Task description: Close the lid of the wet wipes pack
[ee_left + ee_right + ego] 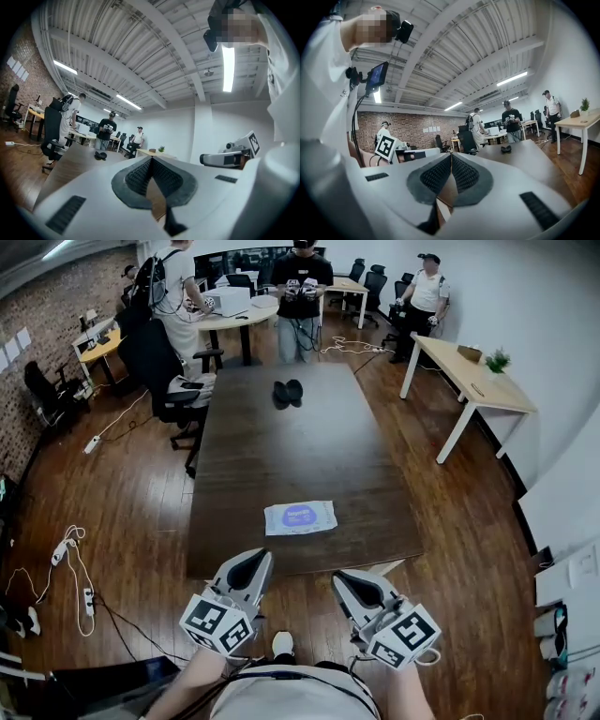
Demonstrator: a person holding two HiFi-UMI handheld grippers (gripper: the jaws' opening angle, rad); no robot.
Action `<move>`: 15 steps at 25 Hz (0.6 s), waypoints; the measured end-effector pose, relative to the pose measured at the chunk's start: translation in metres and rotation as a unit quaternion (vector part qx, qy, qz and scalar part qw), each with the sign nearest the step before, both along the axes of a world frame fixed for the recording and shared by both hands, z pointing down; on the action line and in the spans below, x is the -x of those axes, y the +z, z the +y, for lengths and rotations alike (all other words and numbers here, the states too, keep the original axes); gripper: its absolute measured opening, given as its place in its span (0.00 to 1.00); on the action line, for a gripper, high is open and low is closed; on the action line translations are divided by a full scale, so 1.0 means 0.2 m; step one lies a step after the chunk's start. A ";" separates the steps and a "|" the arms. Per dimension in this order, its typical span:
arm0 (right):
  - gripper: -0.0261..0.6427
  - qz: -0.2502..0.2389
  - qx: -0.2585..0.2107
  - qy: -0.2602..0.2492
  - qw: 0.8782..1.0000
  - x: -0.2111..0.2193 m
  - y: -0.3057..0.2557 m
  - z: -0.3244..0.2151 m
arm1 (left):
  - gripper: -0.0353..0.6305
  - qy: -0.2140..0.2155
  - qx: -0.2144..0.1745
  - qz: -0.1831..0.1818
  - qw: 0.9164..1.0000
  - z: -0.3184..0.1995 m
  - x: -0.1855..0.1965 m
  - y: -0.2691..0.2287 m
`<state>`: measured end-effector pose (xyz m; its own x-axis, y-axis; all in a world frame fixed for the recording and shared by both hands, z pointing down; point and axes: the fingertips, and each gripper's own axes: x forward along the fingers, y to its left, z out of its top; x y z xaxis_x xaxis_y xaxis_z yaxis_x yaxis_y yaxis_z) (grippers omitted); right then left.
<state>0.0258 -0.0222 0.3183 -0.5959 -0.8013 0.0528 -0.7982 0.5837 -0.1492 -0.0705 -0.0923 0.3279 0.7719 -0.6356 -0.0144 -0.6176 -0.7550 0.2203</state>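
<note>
The wet wipes pack (300,517) is white with a blue oval label and lies flat on the dark wooden table (309,446), close to its near edge. From here I cannot tell how its lid stands. My left gripper (257,562) and right gripper (346,579) hang side by side just short of the table's near edge, below the pack and apart from it. Both point level toward the table. In the left gripper view the left gripper (151,160) has its pads together with nothing between them. The right gripper (450,157) looks the same in its own view.
A pair of black items (287,393) lies at the table's far end. A black office chair (186,395) stands at the table's left side. Three people stand at the back of the room. A white desk (480,381) is at the right, and cables (66,559) lie on the floor at the left.
</note>
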 end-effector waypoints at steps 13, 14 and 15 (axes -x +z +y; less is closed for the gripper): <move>0.06 -0.009 0.007 -0.025 1.000 -0.12 0.05 0.83 | 0.06 -0.048 0.009 0.009 0.999 0.91 -0.12 0.00; 0.06 -0.011 0.009 -0.028 1.000 -0.12 0.07 0.89 | 0.06 -0.051 0.015 0.005 0.999 0.98 -0.12 0.01; 0.06 -0.013 0.011 -0.030 0.999 -0.13 0.07 0.94 | 0.06 -0.055 0.020 0.001 0.998 1.04 -0.12 0.03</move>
<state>0.0513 0.1652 0.3332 -0.6441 -0.7631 0.0532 -0.7575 0.6267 -0.1827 -0.0467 0.1162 0.3332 0.6969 -0.7171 0.0117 -0.6963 -0.6726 0.2506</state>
